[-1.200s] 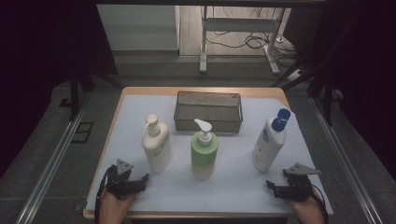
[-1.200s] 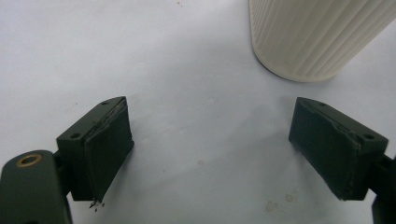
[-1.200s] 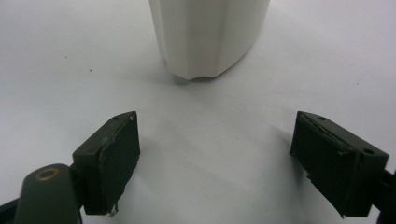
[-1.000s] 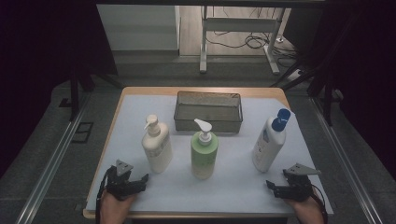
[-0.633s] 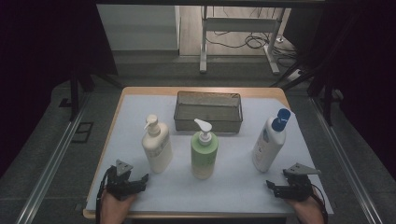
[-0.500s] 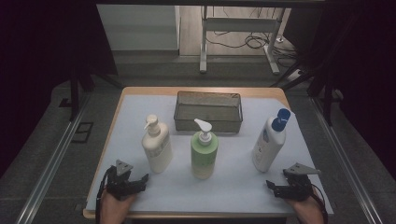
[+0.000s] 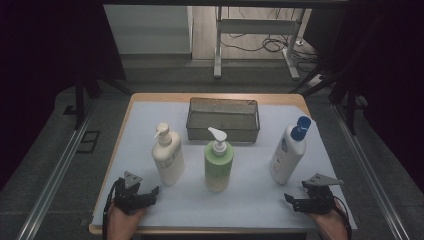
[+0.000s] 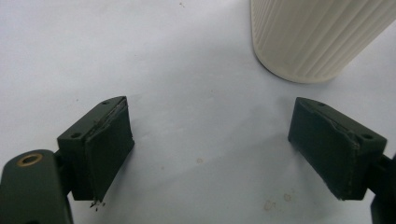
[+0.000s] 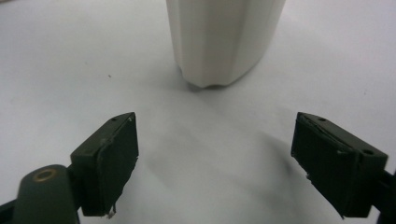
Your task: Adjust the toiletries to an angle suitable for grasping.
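Observation:
Three pump and cap bottles stand upright in a row on the white mat: a cream pump bottle (image 7: 167, 156), a green pump bottle (image 7: 218, 162) and a white bottle with a blue cap (image 7: 290, 149). Behind them sits a dark wire basket (image 7: 223, 119). My left gripper (image 7: 150, 194) rests near the front left edge, open, with the cream bottle's ribbed base (image 8: 313, 37) just ahead of it. My right gripper (image 7: 290, 200) rests near the front right edge, open, facing the white bottle's base (image 9: 224, 39). Nothing lies between either pair of jaws.
The mat covers a wooden table (image 7: 210, 97) whose edges drop to a grey floor. Metal rails (image 7: 55, 170) run along both sides. A table frame and cables (image 7: 260, 40) lie on the floor beyond the far edge.

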`<control>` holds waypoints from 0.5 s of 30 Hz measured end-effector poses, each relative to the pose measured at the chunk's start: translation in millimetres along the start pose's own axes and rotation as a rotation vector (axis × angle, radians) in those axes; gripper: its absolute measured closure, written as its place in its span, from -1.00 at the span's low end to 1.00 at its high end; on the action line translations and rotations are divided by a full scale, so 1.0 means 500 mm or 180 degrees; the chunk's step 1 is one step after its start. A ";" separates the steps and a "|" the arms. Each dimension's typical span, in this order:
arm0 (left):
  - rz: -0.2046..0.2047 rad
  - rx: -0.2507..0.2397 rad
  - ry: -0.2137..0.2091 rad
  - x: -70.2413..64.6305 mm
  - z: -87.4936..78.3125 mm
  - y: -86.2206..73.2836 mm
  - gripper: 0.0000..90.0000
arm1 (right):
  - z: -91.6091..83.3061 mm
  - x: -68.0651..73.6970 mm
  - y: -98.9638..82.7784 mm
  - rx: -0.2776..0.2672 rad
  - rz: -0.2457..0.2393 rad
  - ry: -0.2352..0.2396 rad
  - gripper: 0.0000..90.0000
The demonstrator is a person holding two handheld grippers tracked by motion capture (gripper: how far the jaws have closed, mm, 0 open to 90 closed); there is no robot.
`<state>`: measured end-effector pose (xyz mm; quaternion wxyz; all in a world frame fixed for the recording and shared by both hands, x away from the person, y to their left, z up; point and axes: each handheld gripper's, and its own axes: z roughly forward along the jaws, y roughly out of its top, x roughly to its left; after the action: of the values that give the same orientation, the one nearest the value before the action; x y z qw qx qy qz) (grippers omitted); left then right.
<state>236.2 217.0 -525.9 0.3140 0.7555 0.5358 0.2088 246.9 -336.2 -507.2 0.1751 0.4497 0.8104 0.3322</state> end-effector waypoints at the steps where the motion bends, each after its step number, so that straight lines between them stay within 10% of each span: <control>1: -0.0001 -0.0004 0.0000 0.000 0.000 0.000 -0.70 | -0.004 0.000 0.004 -0.0031 0.0020 0.0034 -0.69; 15: -0.0006 -0.0010 0.0000 0.000 0.000 -0.001 -0.70 | -0.040 0.001 0.052 -0.0301 0.0186 0.0043 -0.67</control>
<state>235.8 216.9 -526.2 0.3153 0.7545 0.5361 0.2094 251.0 -333.6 -474.6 0.1810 0.4621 0.7815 0.3781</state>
